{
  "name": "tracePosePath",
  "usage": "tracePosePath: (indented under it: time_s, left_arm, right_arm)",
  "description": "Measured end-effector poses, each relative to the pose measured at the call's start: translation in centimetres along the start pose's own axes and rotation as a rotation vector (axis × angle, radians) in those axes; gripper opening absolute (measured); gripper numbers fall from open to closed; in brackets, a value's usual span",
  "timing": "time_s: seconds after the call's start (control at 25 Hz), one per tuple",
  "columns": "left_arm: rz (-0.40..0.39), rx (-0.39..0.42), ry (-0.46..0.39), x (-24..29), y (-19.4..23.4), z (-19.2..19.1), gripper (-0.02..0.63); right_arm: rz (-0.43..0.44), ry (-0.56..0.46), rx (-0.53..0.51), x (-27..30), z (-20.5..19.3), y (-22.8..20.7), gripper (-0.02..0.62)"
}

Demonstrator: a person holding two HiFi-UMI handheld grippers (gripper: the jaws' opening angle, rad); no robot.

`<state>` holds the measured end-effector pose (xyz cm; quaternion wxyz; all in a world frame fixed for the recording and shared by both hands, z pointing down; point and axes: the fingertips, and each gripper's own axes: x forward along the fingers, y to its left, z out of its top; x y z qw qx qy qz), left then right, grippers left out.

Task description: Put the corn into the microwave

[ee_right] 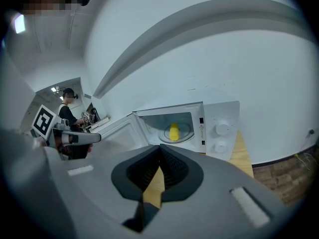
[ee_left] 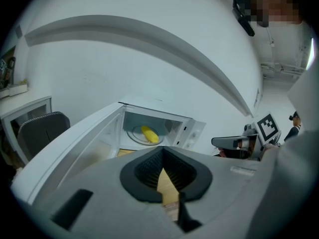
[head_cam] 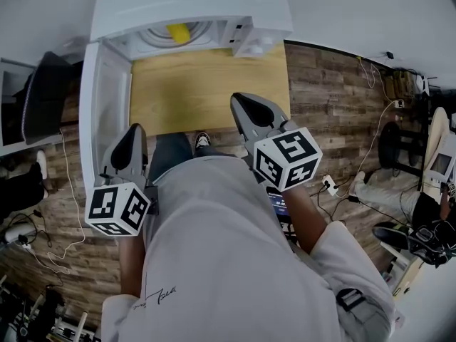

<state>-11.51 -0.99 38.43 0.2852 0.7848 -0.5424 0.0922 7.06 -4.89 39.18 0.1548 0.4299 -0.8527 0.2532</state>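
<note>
Lab-like test room, microwave (head_cam: 192, 6) on a plain wooden table (head_cam: 206, 91); loose cables (head_cam: 68, 184) over plank floor (head_cam: 335, 84)

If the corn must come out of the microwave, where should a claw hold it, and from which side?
Probably its middle, across the narrow width. The corn lies flat on the glass turntable with one end toward the open front, and the microwave walls close every other side. So come in level through the front opening, one jaw on each long side.

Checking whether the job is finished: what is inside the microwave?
The corn lies on the round plate inside the open microwave; the floor under the plate is covered.
</note>
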Motion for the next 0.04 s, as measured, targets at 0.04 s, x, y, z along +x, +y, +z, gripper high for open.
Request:
tracePosePath:
  time_s: [0.04]
  left_arm:
    - [0.002, -0.002, 0.002, -0.03, -0.02, -0.05, -0.012]
  right_arm:
    - [0.001, 0.002, 0.000, -0.04, 0.02, 0.03, 0.000]
